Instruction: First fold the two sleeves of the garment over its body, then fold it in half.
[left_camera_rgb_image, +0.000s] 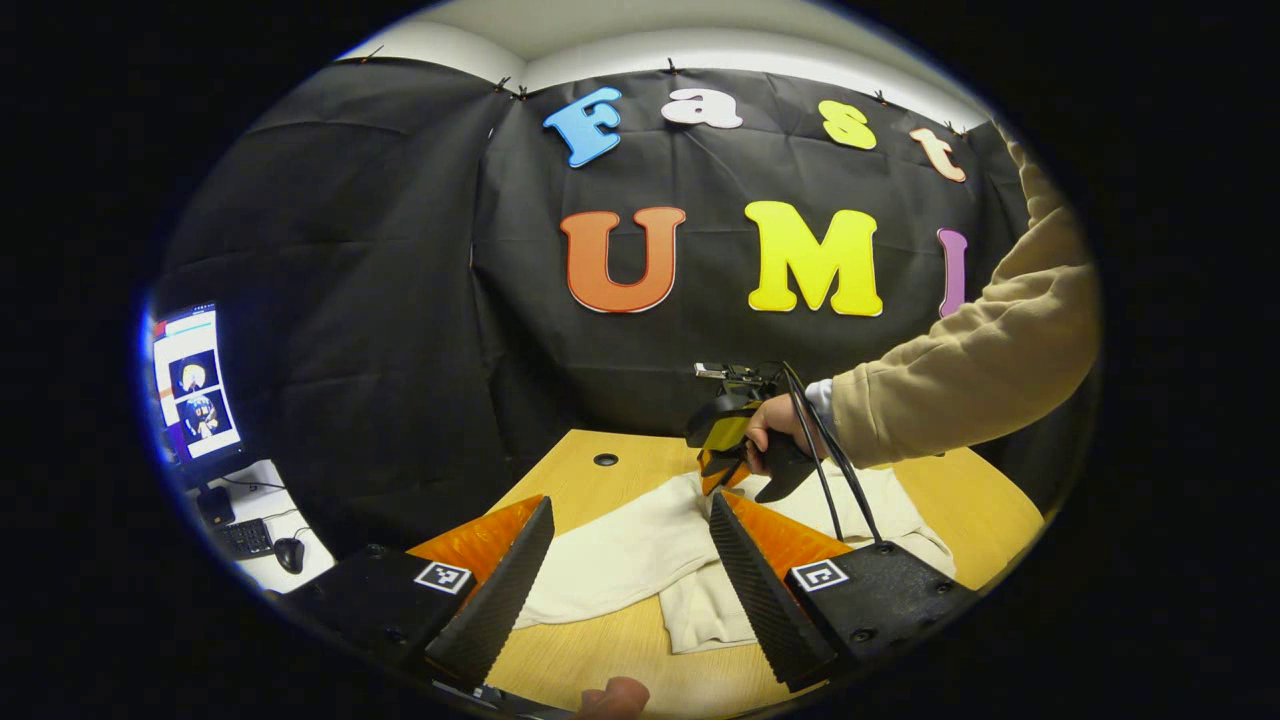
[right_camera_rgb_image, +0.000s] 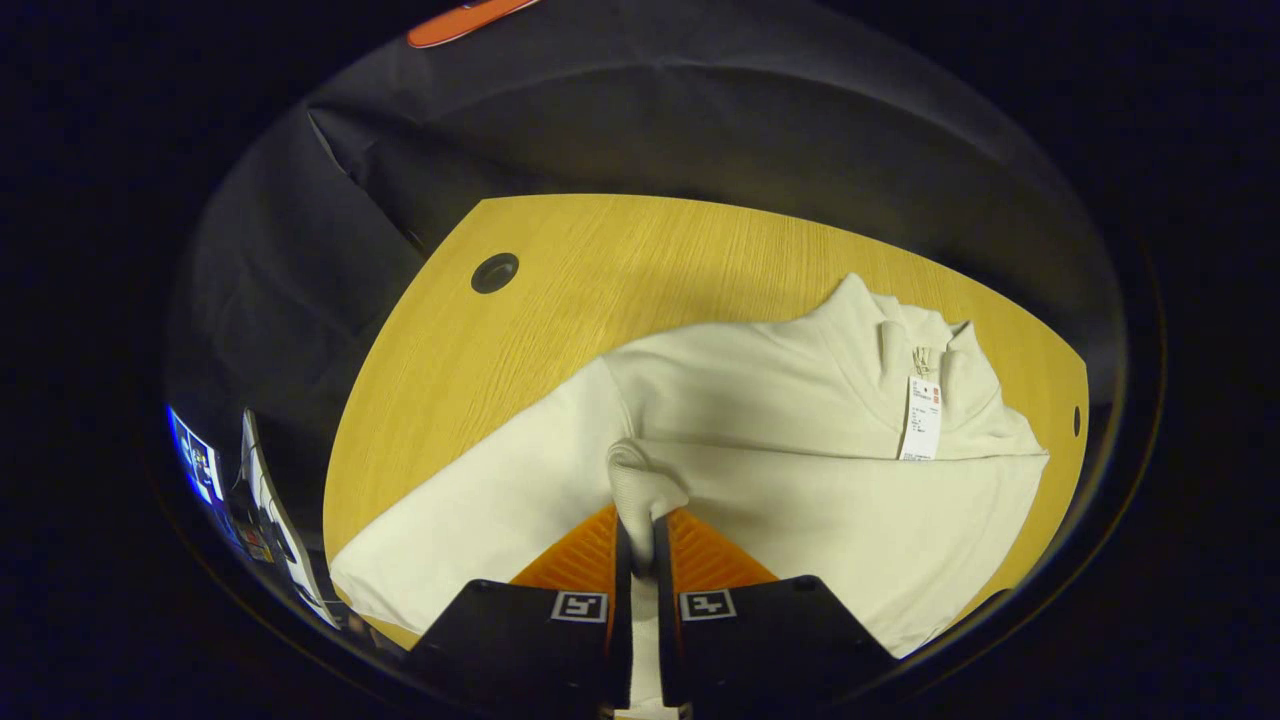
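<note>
Black cloth walls the booth behind a wooden table (right_camera_rgb_image: 560, 290), with a monitor (left_camera_rgb_image: 195, 380), keyboard (left_camera_rgb_image: 245, 538) and mouse (left_camera_rgb_image: 290, 553) off to the left gripper's left. On the table lies a cream garment (right_camera_rgb_image: 800, 400), spread ahead of both grippers, collar and tag (right_camera_rgb_image: 922, 418) far right in the right gripper view. A tan sleeve (left_camera_rgb_image: 980, 370) and hand (left_camera_rgb_image: 775, 425) hold the right gripper (right_camera_rgb_image: 642, 540), pressed together on the garment's cuff (right_camera_rgb_image: 640, 490), lifted above the body. The left gripper (left_camera_rgb_image: 630, 590) hovers spread wide over the near hem.

Black cloth wall (left_camera_rgb_image: 380, 300), wooden table (right_camera_rgb_image: 600, 270), monitor (left_camera_rgb_image: 195, 380), keyboard (left_camera_rgb_image: 245, 538), mouse (left_camera_rgb_image: 290, 553)
</note>
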